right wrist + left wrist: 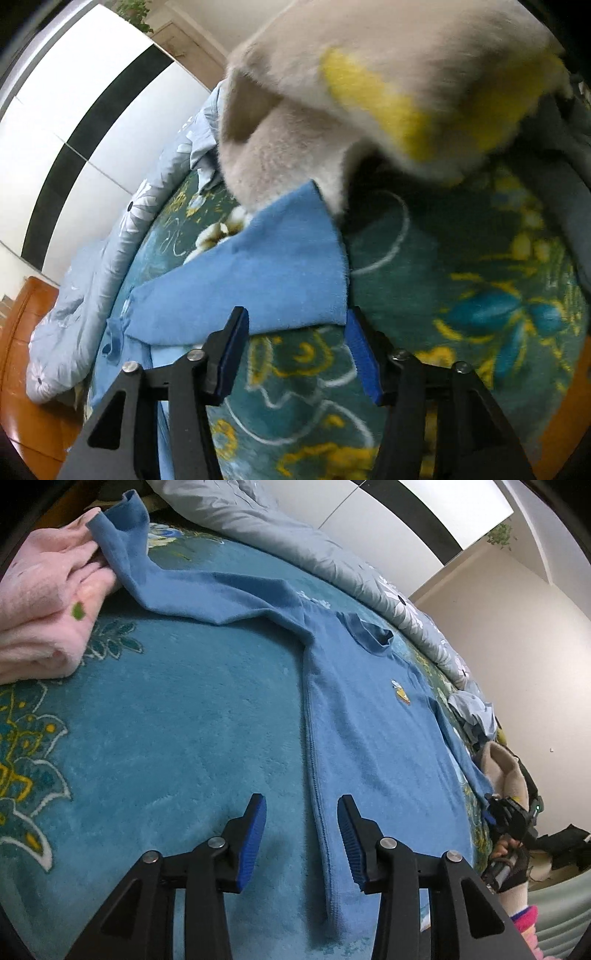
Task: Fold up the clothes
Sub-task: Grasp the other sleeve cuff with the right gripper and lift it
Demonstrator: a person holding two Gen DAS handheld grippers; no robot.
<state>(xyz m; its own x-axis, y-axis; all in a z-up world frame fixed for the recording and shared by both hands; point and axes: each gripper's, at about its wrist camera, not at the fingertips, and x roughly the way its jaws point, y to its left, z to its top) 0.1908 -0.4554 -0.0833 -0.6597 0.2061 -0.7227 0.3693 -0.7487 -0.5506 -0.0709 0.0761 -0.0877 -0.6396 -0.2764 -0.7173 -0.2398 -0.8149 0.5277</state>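
Spread over the bed, a teal flowered blanket [155,716] carries my work: a blue long-sleeved top [369,731] lying flat, body running away from me toward the grey quilt [280,528] along the far edge. Its long axis lines up with my left gripper [302,812], whose jaws stand partly apart and empty, straddling the top's left side seam near the hem. One sleeve trails off to the far left, its cuff touching a folded pink garment [48,602]. The other sleeve [266,273] lies straight ahead of my right gripper [295,328], cuff end just beyond the pads, a cream fleece piece [332,110] overlapping its far tip. Those jaws are also parted and hold nothing. Both of my grippers tilt down toward the blanket. I judge each sleeve belongs to the nearer hand.
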